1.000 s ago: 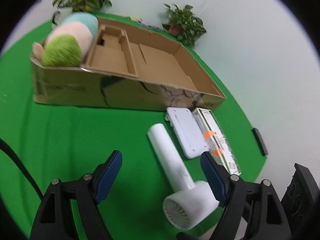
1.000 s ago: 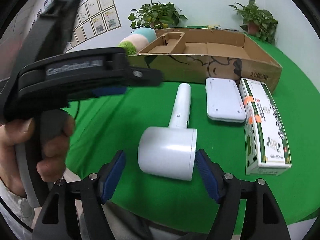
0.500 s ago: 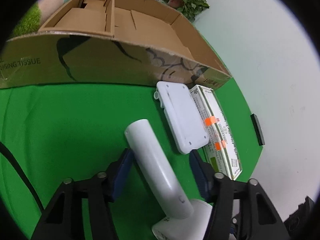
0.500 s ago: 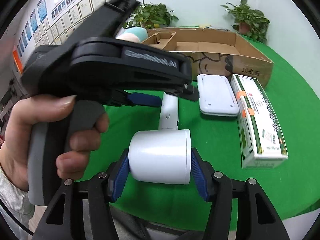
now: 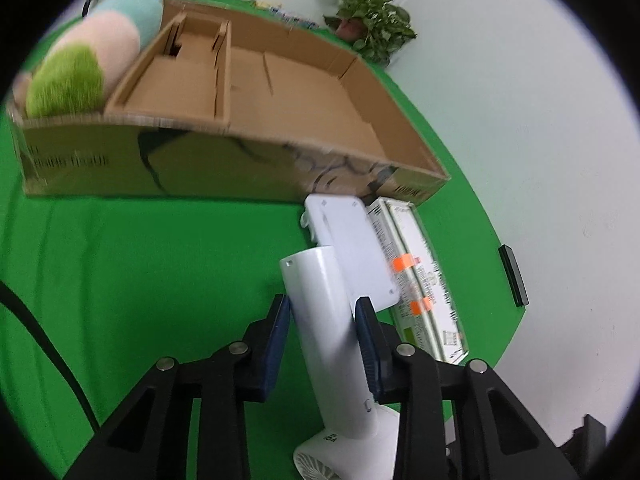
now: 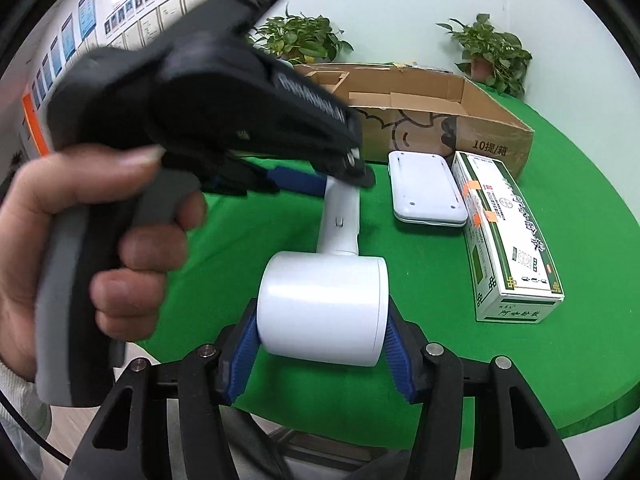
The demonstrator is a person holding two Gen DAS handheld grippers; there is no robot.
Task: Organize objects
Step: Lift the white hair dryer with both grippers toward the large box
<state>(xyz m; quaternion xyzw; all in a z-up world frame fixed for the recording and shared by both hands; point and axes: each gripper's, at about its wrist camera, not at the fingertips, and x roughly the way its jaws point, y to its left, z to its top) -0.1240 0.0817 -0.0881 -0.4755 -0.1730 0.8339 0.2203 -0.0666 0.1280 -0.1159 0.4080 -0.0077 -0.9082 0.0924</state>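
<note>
A white hair dryer (image 6: 320,308) lies on the green table (image 6: 560,340). My right gripper (image 6: 322,320) is shut on its round head, one blue pad on each end. The dryer's handle (image 5: 320,292) runs away from me between the blue pads of my left gripper (image 5: 322,312), whose jaws are closing and touch the handle on both sides. In the right wrist view the left gripper (image 6: 340,172), held in a person's hand (image 6: 80,240), reaches over the handle. The long cardboard box (image 5: 200,160) stands behind, open at the top.
A flat white device (image 5: 352,240) and a green-and-white carton (image 5: 424,292) lie side by side right of the handle, in front of the box. A striped plush toy (image 5: 88,64) fills the box's left end. Potted plants (image 6: 492,52) stand at the wall.
The left gripper came in over the handle and closed from wide open onto it. The right gripper's jaws closed onto the ends of the dryer's head.
</note>
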